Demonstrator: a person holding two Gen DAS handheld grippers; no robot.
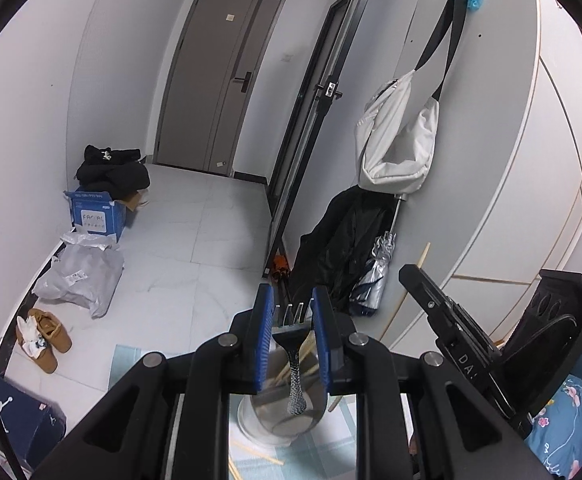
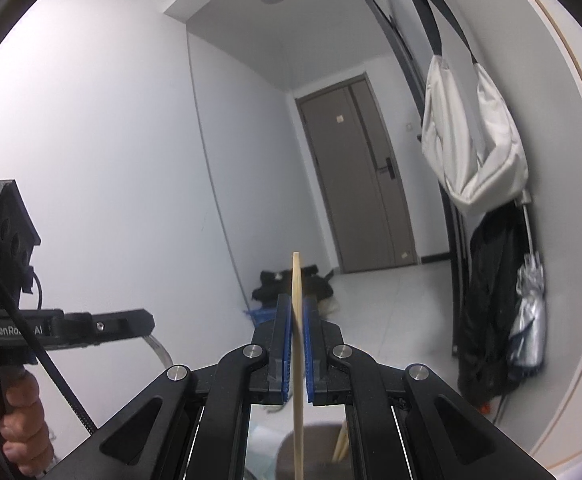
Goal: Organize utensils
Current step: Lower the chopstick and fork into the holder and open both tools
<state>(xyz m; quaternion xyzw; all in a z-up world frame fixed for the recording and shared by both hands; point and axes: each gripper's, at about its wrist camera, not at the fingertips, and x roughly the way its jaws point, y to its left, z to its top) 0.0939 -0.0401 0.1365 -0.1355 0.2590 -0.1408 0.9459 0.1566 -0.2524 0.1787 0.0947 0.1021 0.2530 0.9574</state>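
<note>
While we look along the left wrist view, our biggest landmark is the white shoulder bag point(image 1: 397, 140) hanging by black straps on the grey wall, with a dark garment point(image 1: 337, 240) and a folded silver umbrella point(image 1: 375, 276) below it. Across the pale tiled floor point(image 1: 195, 248) sit a blue box point(image 1: 95, 216) and a pair of tan shoes point(image 1: 45, 338). Nearer to us stands the utensil cup point(image 1: 287, 412), a rounded holder with wooden sticks leaning in it. Our left gripper point(image 1: 292, 322) has its blue pads set apart, and a fork point(image 1: 293, 336) stands between them, tines up and patterned handle reaching down into the cup; we cannot tell whether the pads touch it.

From the right wrist view, the same cup point(image 2: 315, 456) shows at the bottom edge. Our right gripper point(image 2: 298, 312) is pinching a single wooden chopstick point(image 2: 297, 344), held upright, its lower end reaching down over the cup.
</note>
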